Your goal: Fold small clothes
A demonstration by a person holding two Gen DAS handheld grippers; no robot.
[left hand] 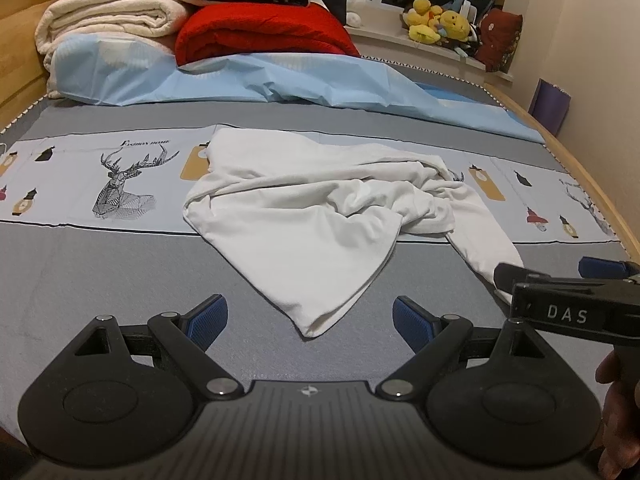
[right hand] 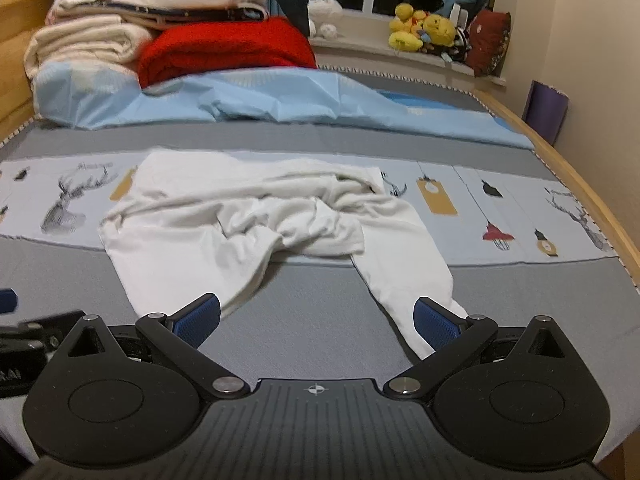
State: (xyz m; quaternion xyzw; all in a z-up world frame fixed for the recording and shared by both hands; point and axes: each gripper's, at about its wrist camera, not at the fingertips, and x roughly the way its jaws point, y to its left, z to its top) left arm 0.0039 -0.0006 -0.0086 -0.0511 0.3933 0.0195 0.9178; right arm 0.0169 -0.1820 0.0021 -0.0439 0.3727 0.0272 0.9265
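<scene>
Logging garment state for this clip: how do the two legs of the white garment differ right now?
The left leg is wide and rumpled near the crotch; the right leg is narrower and smoother. The right leg's end reaches the right gripper's pad; the left leg's tip points between the left gripper's open pads. Both lie on the bed.

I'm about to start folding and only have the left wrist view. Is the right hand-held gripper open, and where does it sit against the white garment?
Observer: The right hand-held gripper is open, with only grey bedspread between its pads.
Operator: Where does the right leg end?
Observer: The white garment has its right leg cuff just beside the right pad, ungripped.
Operator: And the other leg?
Observer: The left leg tip lies by the left pad, also ungripped.
</scene>
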